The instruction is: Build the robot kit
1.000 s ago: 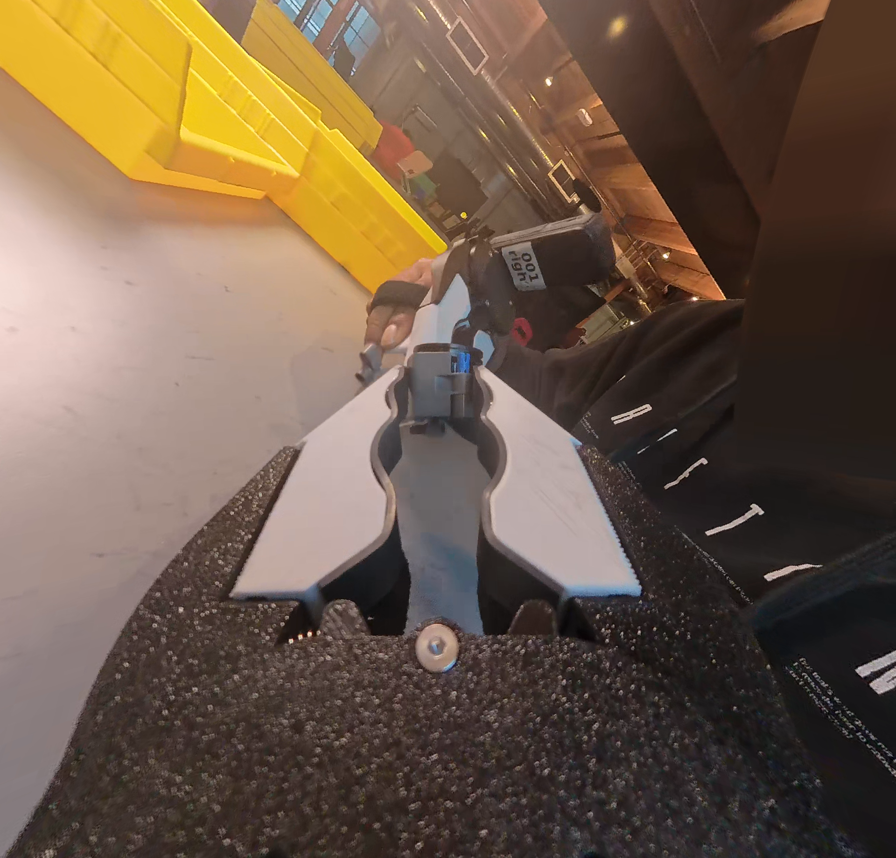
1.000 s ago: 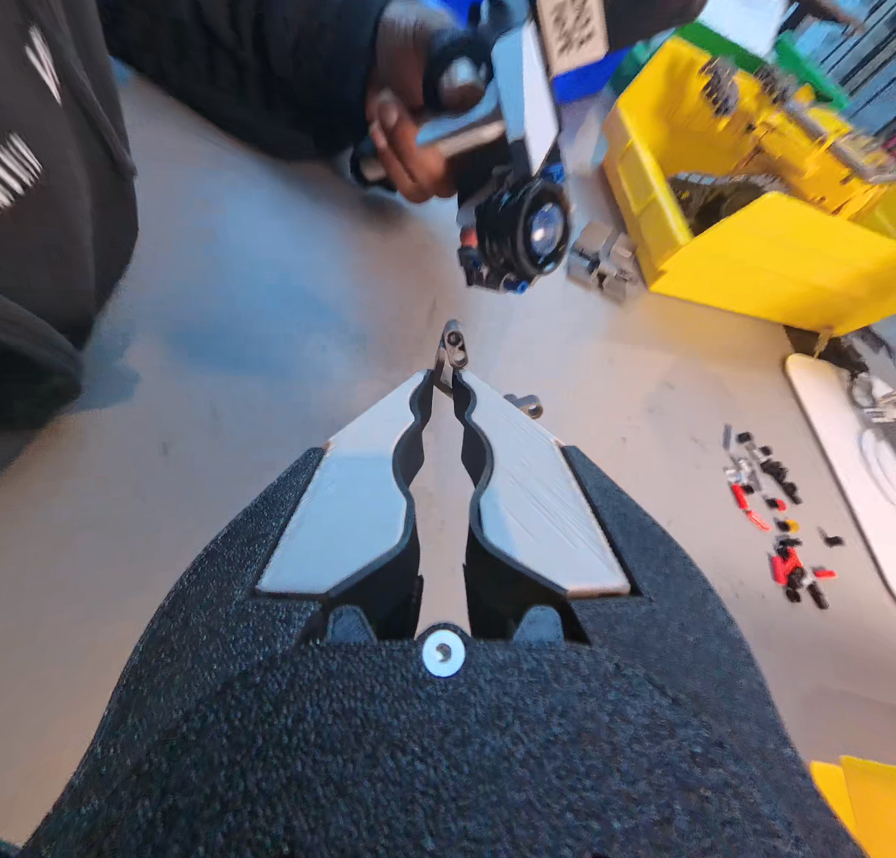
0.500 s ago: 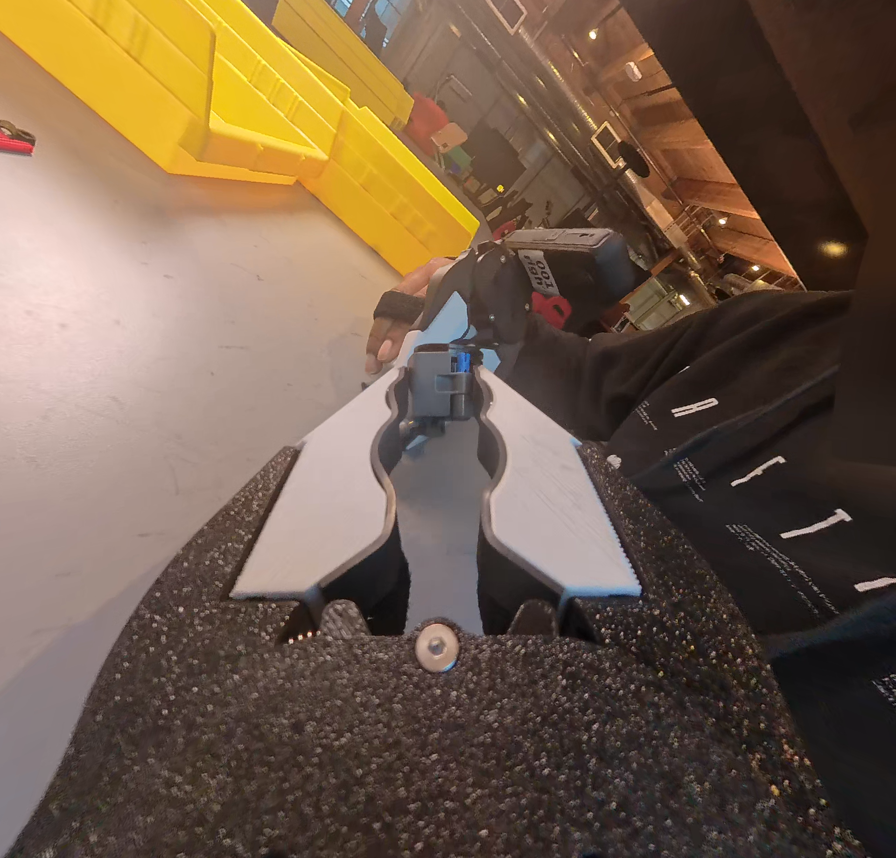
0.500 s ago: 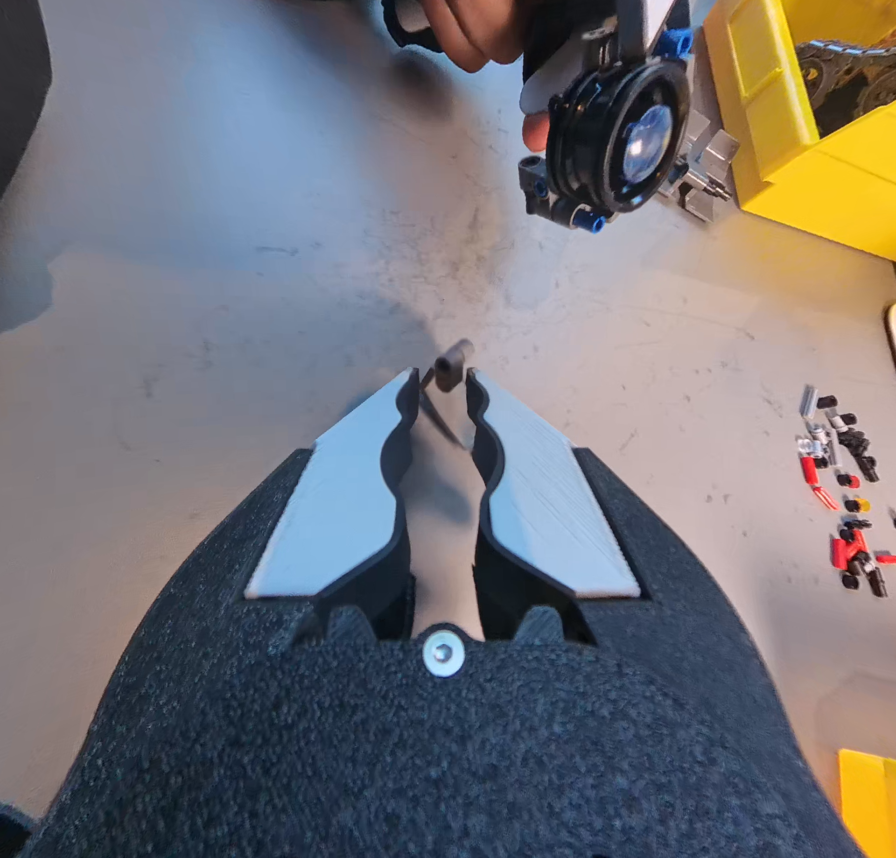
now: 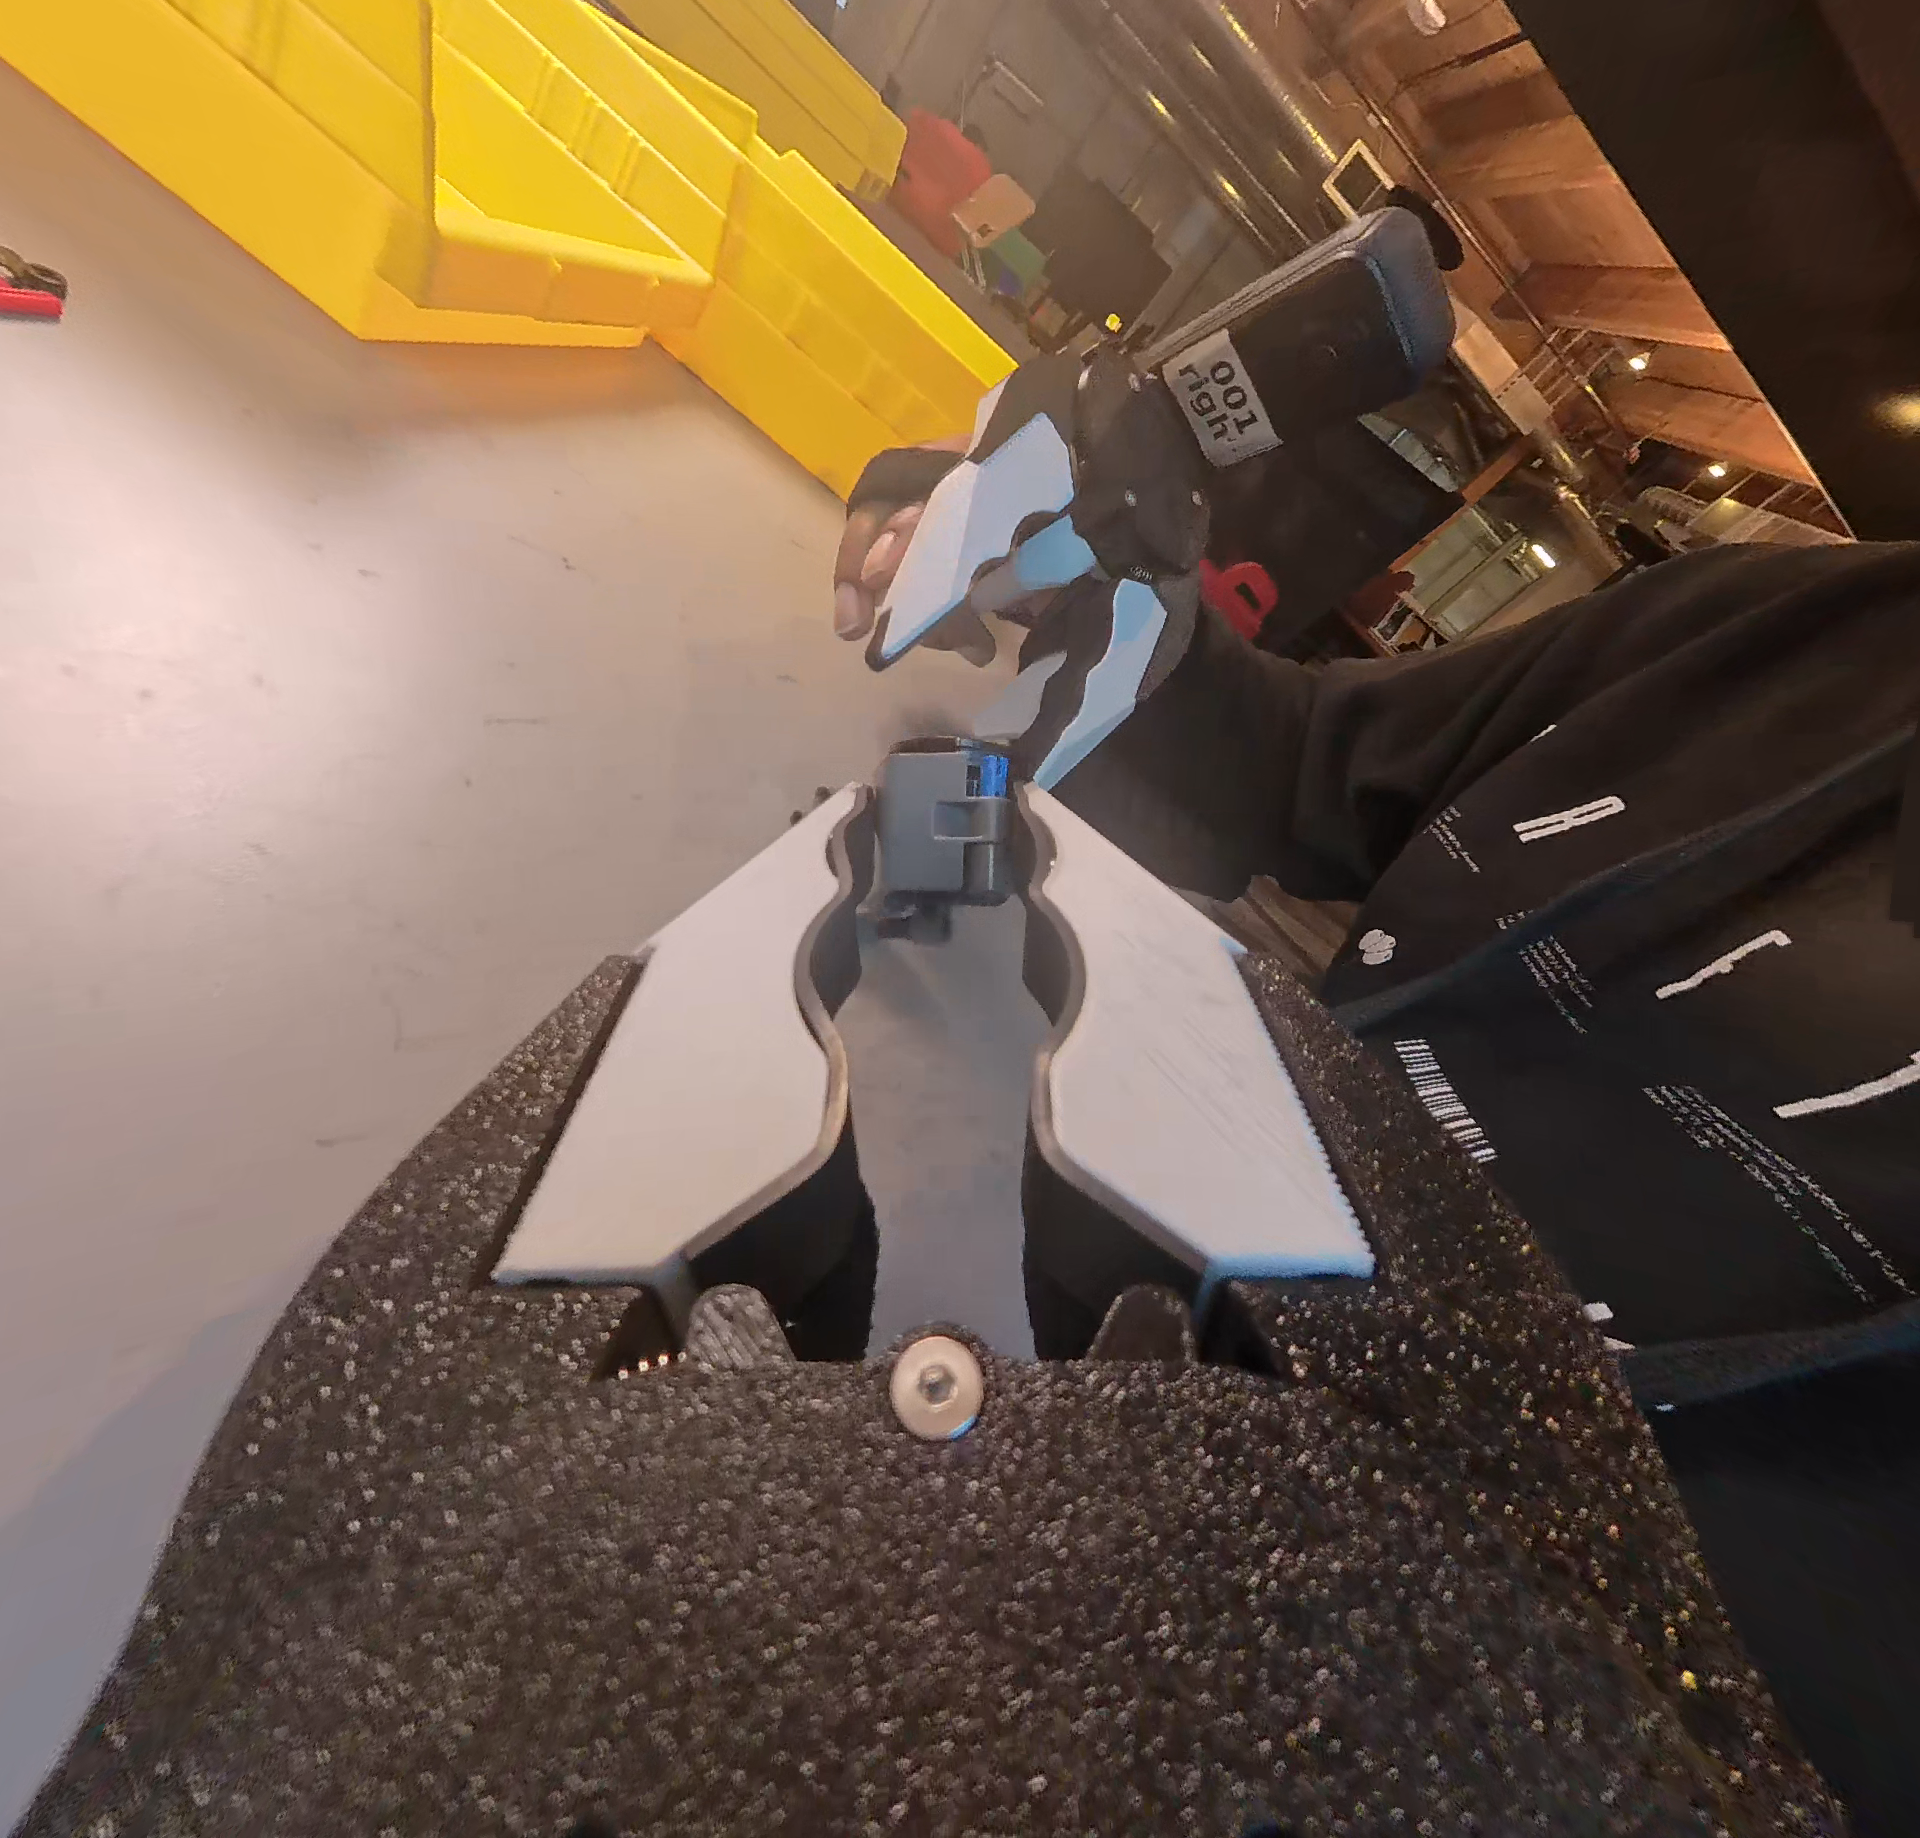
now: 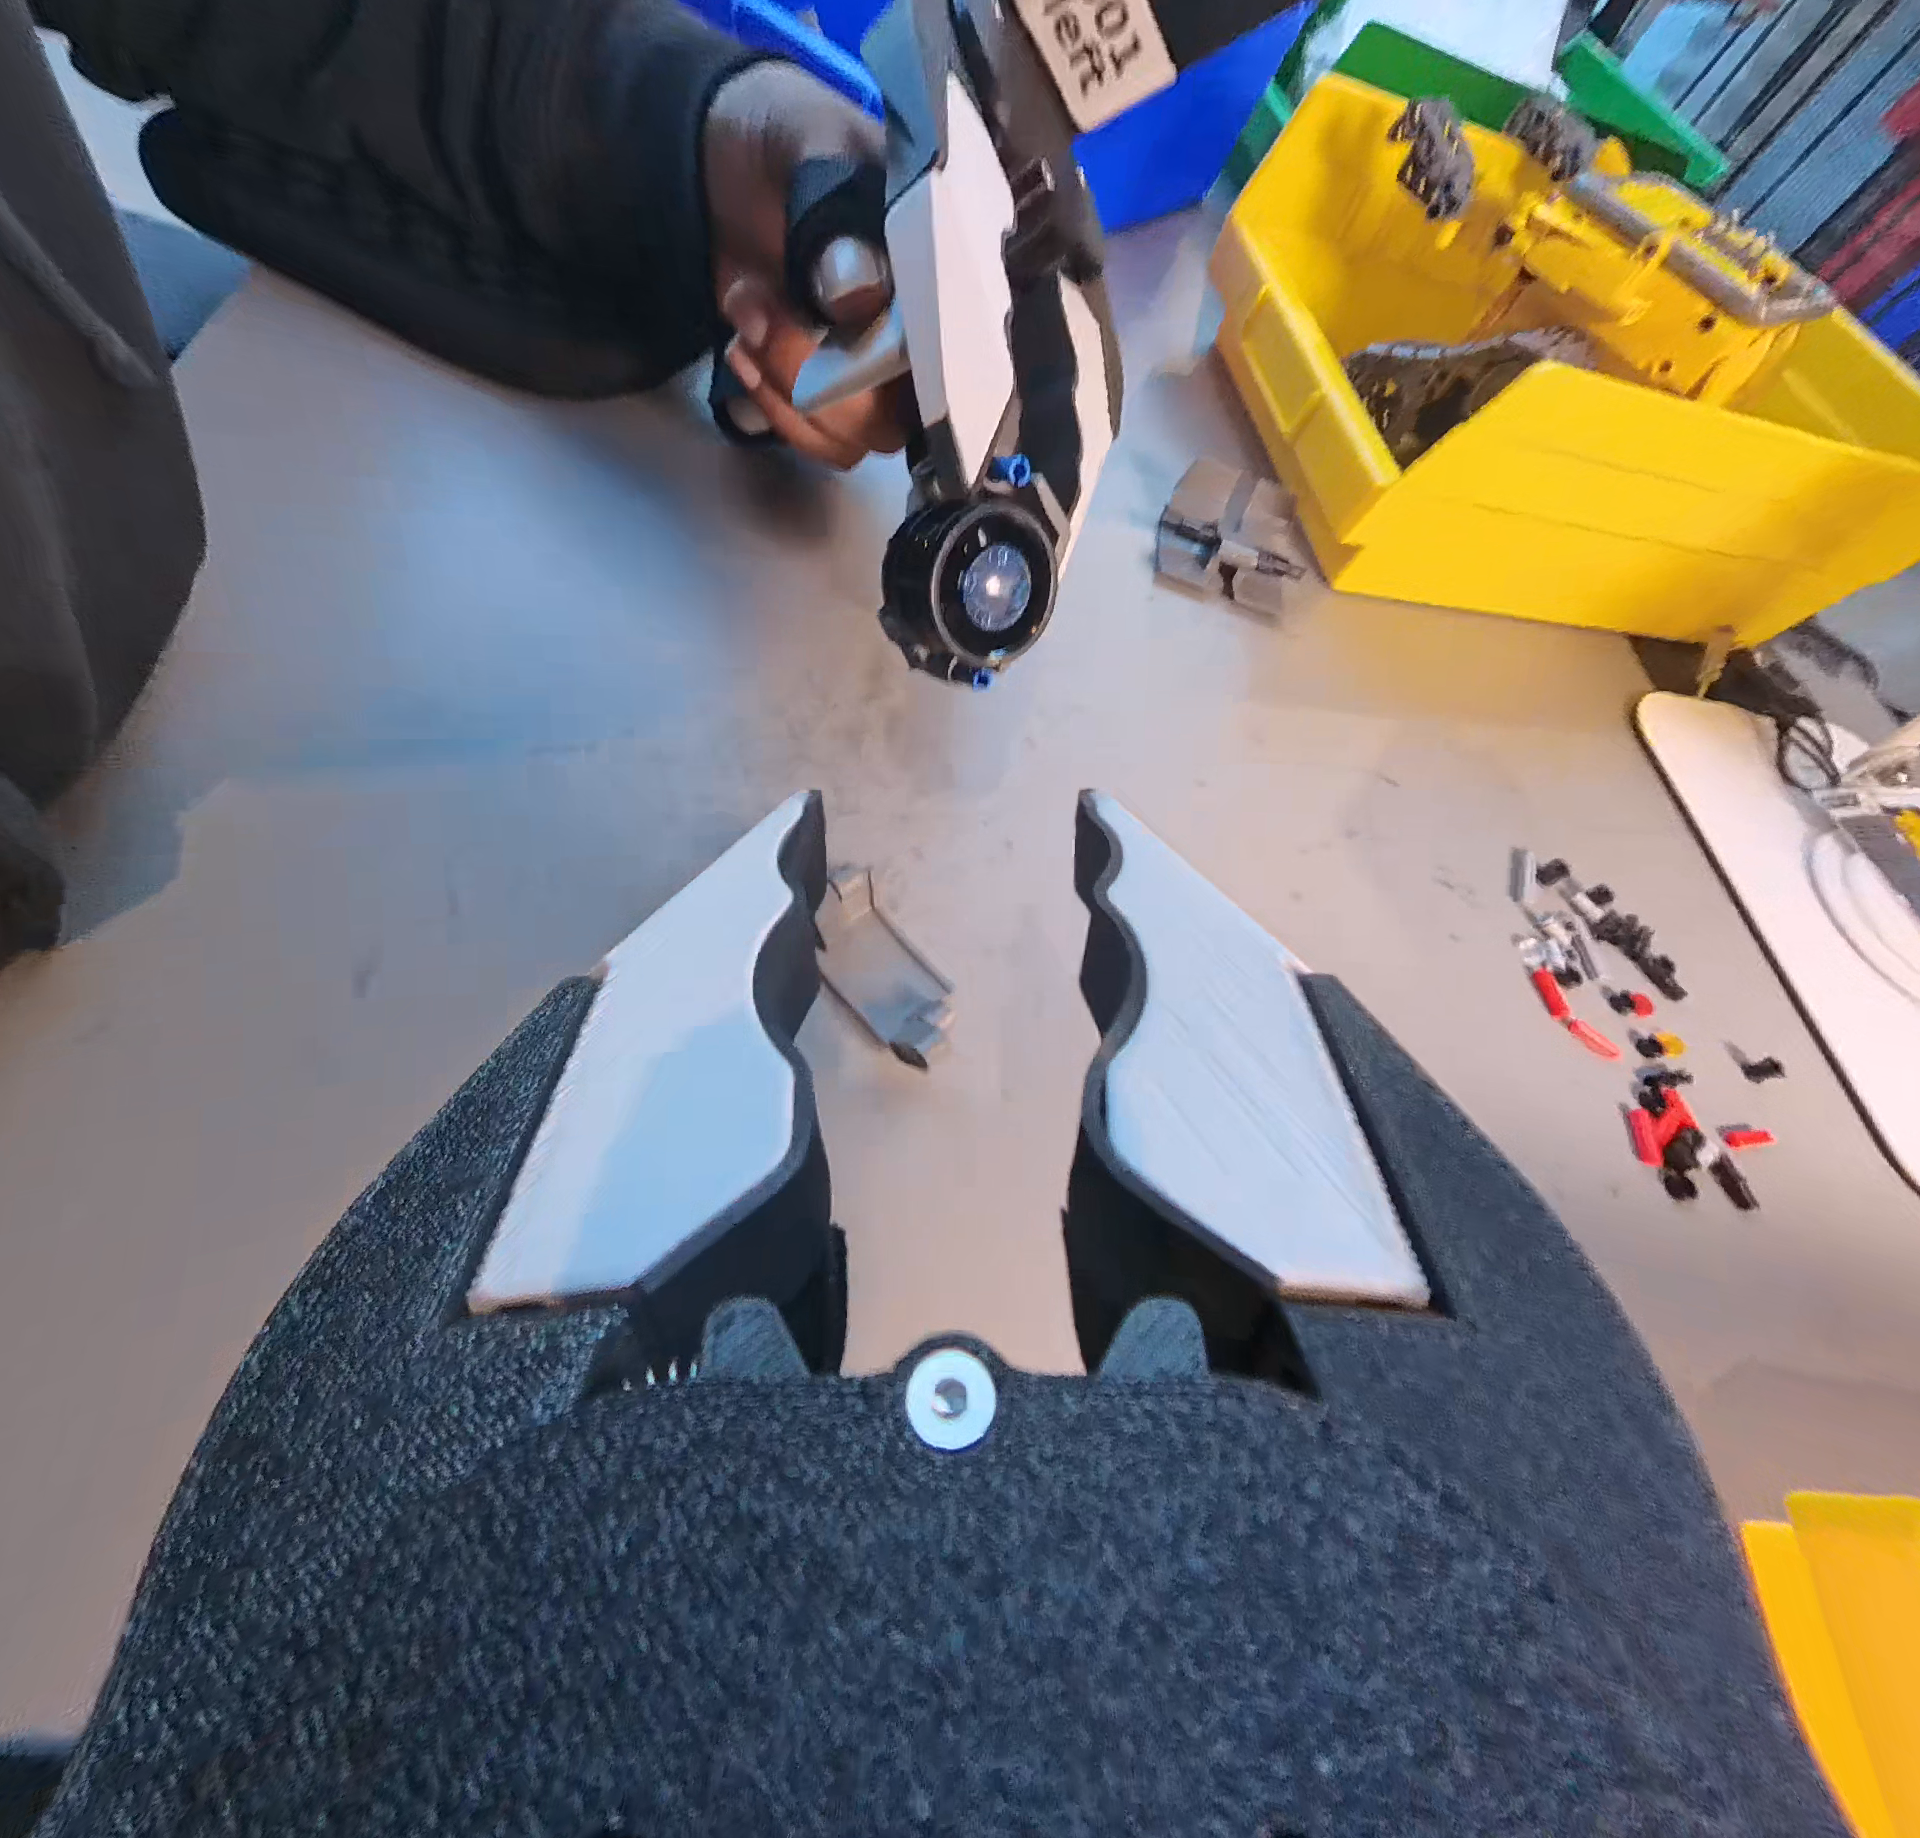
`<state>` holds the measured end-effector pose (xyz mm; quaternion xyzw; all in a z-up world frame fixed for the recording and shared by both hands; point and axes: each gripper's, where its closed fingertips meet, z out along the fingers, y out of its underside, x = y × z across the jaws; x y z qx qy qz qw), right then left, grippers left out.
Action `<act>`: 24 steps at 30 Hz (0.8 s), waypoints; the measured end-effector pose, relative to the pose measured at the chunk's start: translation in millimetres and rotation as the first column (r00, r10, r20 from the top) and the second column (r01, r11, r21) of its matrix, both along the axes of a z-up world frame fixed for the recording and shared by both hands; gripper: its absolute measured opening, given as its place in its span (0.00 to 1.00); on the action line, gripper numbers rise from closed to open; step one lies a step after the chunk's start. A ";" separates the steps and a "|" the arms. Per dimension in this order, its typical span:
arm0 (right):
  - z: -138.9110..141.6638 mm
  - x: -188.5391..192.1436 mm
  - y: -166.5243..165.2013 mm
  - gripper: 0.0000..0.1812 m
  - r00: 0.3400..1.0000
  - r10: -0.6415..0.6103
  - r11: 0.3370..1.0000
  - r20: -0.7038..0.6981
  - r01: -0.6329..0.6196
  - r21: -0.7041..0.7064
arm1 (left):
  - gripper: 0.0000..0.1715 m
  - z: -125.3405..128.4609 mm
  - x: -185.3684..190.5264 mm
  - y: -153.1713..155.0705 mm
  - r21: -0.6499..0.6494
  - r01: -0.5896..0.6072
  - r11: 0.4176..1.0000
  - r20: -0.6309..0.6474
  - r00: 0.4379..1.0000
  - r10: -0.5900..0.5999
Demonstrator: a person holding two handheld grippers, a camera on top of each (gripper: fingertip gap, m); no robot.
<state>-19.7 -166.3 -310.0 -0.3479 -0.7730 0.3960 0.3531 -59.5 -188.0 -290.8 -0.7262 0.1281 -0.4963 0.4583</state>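
My left gripper is shut on a grey brick-built assembly with a blue pin. From the right wrist view that same assembly shows a black round wheel-like part with a clear centre, held at the left gripper's tips above the table. My right gripper is open and empty above the table. A thin grey piece lies on the table below it, beside the inner edge of the left finger. In the left wrist view the right gripper hangs open just beyond the held assembly.
A yellow bin with a yellow model and black parts stands at the right. A grey block lies beside it. Small red and black pieces are scattered right. A white board lies far right. Yellow bins line the far side. The gap from one gripper's tips to the other's is roughly 6 cm. It is some 6 cm from my right tips to the thin grey piece.
My right gripper has opened and let go of the thin grey piece, which now lies on the table. The left gripper still holds its assembly and has drawn back a little.
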 end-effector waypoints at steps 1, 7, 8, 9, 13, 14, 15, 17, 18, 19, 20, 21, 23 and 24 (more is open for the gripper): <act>2.4 -2.0 -5.6 0.27 1.000 0.013 1.000 -0.016 -0.014 -0.015 | 0.15 1.3 2.9 -2.1 0.008 0.019 1.000 0.003 1.000 -0.019; 15.2 -13.2 -37.8 0.25 0.993 0.074 0.992 -0.087 -0.082 -0.094 | 0.15 5.6 23.2 -12.3 0.050 0.110 0.993 0.004 0.994 -0.111; 16.2 -15.0 -40.4 0.23 0.993 0.073 0.992 -0.096 -0.082 -0.092 | 0.15 6.5 24.9 -12.7 0.051 0.116 0.992 0.015 0.993 -0.117; 18.3 -18.2 -39.1 0.20 0.992 0.051 0.995 -0.115 -0.061 -0.084 | 0.15 7.0 25.7 -12.7 0.052 0.117 0.992 0.024 0.993 -0.118; 22.0 -20.3 -36.0 0.20 0.995 0.026 0.990 -0.098 -0.039 -0.136 | 0.18 13.8 21.6 -11.3 0.071 0.103 0.992 0.060 0.992 -0.107; 21.1 -20.0 -32.9 0.20 0.996 0.017 0.988 -0.083 -0.030 -0.148 | 0.24 16.1 19.1 -11.3 0.078 0.100 0.992 0.064 0.992 -0.105; 19.7 -20.1 -28.0 0.20 0.997 0.001 0.987 -0.071 -0.012 -0.159 | 0.28 17.3 15.6 -11.1 0.084 0.095 0.992 0.058 0.993 -0.100; 14.3 -19.7 -18.9 0.20 0.999 -0.027 0.984 -0.031 0.021 -0.179 | 0.30 14.6 9.1 -10.2 0.096 0.080 0.992 -0.003 0.997 -0.080; 11.9 -20.0 -14.8 0.20 0.999 -0.044 0.983 -0.017 0.040 -0.182 | 0.30 9.2 7.1 -9.5 0.100 0.074 0.992 -0.066 0.996 -0.068; 9.8 -20.1 -12.1 0.20 0.999 -0.053 0.983 -0.006 0.052 -0.178 | 0.30 2.4 5.6 -8.1 0.102 0.067 0.992 -0.137 0.989 -0.053; 7.4 -20.7 -10.0 0.20 0.998 -0.063 0.984 0.005 0.063 -0.169 | 0.29 -4.3 4.2 -6.4 0.105 0.057 0.993 -0.202 0.979 -0.035; 5.4 -21.5 -8.4 0.20 0.997 -0.073 0.985 0.013 0.075 -0.156 | 0.27 -10.9 3.1 -4.4 0.106 0.046 0.993 -0.261 0.965 -0.017; 1.0 -23.4 -7.4 0.20 0.996 -0.087 0.987 0.030 0.090 -0.132 | 0.20 -23.3 0.9 -0.7 0.102 0.025 0.994 -0.354 0.935 0.013; -1.8 -25.0 -5.7 0.20 0.994 -0.101 0.989 0.036 0.104 -0.105 | 0.18 -27.8 0.5 0.3 0.097 0.020 0.995 -0.385 0.923 0.019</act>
